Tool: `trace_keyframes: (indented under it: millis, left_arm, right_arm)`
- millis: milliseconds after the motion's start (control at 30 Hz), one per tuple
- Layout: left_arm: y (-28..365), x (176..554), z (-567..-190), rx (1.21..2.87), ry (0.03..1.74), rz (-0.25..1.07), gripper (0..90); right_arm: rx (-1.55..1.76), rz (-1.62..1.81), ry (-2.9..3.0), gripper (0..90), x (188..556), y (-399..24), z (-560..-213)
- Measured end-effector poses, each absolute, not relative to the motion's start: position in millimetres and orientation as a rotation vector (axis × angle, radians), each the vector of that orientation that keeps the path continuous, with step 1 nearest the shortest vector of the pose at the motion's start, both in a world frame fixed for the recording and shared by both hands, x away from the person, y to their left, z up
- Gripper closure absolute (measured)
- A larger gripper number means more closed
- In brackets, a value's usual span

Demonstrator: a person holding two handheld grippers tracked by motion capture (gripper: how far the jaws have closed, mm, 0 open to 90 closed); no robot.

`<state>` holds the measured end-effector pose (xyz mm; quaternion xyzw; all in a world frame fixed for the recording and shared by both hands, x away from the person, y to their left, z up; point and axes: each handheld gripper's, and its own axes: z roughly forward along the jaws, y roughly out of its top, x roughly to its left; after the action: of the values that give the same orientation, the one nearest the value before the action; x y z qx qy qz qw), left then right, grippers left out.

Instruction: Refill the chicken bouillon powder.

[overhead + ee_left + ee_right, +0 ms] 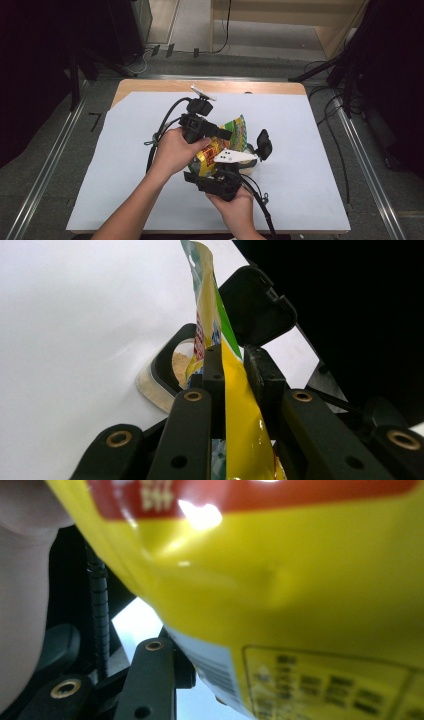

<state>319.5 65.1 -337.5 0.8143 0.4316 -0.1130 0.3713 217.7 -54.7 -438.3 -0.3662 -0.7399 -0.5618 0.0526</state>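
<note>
A yellow snack bag point(239, 129) hangs tilted between the two hand-held grippers above the middle of the white sheet point(310, 150). My left gripper point(232, 357) is shut on the bag point(240, 405), which runs up between its pads. The bag's top end leans over a small round container point(170, 365) with brownish contents and its black flip lid point(257, 307) standing open. My right gripper point(217, 177) sits under the bag's lower end. In the right gripper view the bag point(280, 580) lies across the jaws. One finger point(152, 680) shows at the bag's edge and the other is hidden.
The container point(250, 167) and its raised lid point(263, 144) stand just right of the grippers. The sheet covers a wooden table point(150, 85) with metal rails and cables on the floor to both sides. A hand point(20, 580) shows close at the left of the right gripper view.
</note>
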Motion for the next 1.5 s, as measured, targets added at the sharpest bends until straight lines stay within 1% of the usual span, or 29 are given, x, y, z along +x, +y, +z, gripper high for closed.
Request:
trace_keyframes:
  millis: [67,233,1200,1500]
  left_arm:
    - [65.1,319.1,-337.7,2.086,1.104,-0.284,81.1]
    - [65.1,319.0,-337.6,2.084,1.101,-0.285,81.1]
    - [63.6,318.5,-337.7,2.082,1.096,-0.28,81.2]
    - [61.9,315.3,-332.6,2.067,1.062,-0.232,81.3]
  right_arm:
    - [-1.113,-1.705,-2.265,65.2,217.6,-54.4,-438.4]
    - [-1.111,-1.704,-2.263,65.8,218.0,-55.2,-438.2]
    - [-1.113,-1.703,-2.266,66.1,218.7,-56.6,-438.5]
    - [-1.113,-1.718,-2.287,66.1,220.4,-59.5,-435.4]
